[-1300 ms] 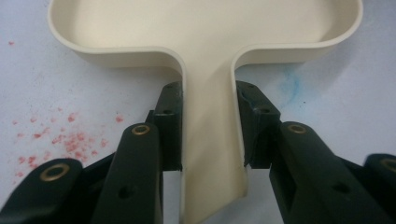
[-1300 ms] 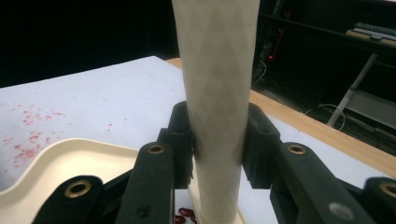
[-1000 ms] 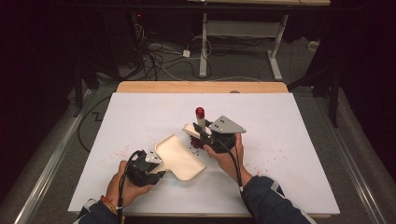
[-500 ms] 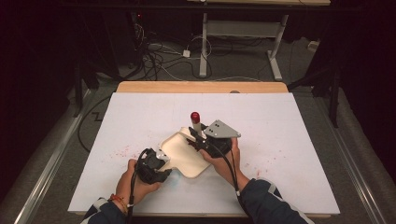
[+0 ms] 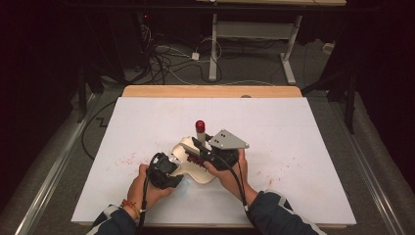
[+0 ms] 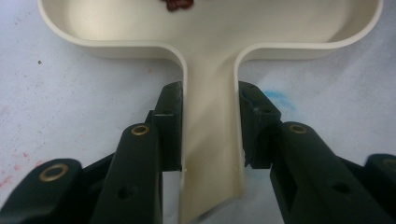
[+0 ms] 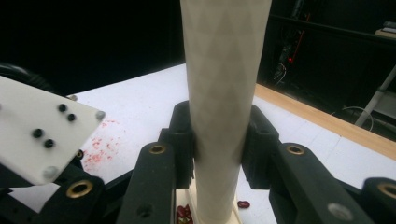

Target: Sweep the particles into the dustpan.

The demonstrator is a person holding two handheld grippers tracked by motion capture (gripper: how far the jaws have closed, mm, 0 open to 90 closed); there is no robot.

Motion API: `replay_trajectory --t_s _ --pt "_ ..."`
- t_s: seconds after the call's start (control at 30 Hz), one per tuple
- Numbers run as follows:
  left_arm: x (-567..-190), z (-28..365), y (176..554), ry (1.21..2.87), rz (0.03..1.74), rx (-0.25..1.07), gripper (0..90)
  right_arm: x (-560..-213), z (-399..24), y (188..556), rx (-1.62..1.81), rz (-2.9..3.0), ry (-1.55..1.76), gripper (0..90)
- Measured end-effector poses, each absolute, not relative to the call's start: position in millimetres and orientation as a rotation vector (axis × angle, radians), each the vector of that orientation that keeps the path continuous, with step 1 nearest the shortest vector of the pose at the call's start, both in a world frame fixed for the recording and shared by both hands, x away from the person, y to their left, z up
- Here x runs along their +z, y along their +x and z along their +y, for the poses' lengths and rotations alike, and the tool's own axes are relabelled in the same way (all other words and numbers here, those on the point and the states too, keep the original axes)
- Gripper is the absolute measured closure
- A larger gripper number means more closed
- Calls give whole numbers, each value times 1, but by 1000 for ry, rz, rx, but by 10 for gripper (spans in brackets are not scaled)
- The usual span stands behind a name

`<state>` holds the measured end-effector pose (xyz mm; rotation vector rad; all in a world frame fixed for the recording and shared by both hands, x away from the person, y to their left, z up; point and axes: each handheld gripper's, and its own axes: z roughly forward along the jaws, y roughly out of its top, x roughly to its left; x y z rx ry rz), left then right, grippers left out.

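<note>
Left gripper [image 6: 210,135]: jaws clamped on the handle of a cream plastic dustpan-shaped tray [image 6: 210,56]. Pads press the handle's two side walls, one per side, just below where it widens into the pan. The handle runs straight back between the jaws toward the camera; the pan lies flat on the white table sheet [image 6: 70,107] ahead of the fingertips. A few dark red beans [image 6: 177,4] sit at the pan's far edge in the left gripper view. Faint blue smudge on the sheet just right of the right-hand jaw.

High view: left gripper [image 5: 172,169] is low, at the near-left end of the tray [image 5: 198,171], held in the person's left hand [image 5: 147,188]. Tray sits about mid-table, slightly toward the near edge.

Right gripper [image 7: 217,140]: jaws closed on a cream cylindrical tube [image 7: 224,70], gripping its lower part, tube standing roughly upright between them. Tube rises well past the fingertips and out the top of the right gripper view. Its bottom end hangs over the tray, with red beans [image 7: 183,212] visible below it and one loose bean on the sheet just beside.

High view: right gripper [image 5: 208,149] is over the tray's far-right part, with the tube's red-capped top [image 5: 200,126] sticking up beyond it. Right hand [image 5: 230,171] is just right of the tray. The two grippers are near each other, tray between them. Red speckle stains scattered on the sheet left and right of the tray.
</note>
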<state>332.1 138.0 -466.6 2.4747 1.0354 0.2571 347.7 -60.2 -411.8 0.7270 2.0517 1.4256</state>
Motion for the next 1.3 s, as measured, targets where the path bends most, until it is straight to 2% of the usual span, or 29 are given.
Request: replay_trajectory --t_s 0.4,0.63,0.83,1.07,1.3 --pt "-470 144 334 2479 999 241 638 -399 -68 347 1500 2035 729 702" --pt "-470 151 331 2497 974 236 638 -365 -100 348 1534 1948 760 702" --pt "-469 153 327 2518 971 245 638 -354 -118 349 1503 1915 788 702" --pt "-470 161 326 2501 997 224 637 -365 -132 372 1445 1875 875 702" --pt "-470 167 328 2485 1028 215 637 -390 -116 398 1393 1890 893 701"
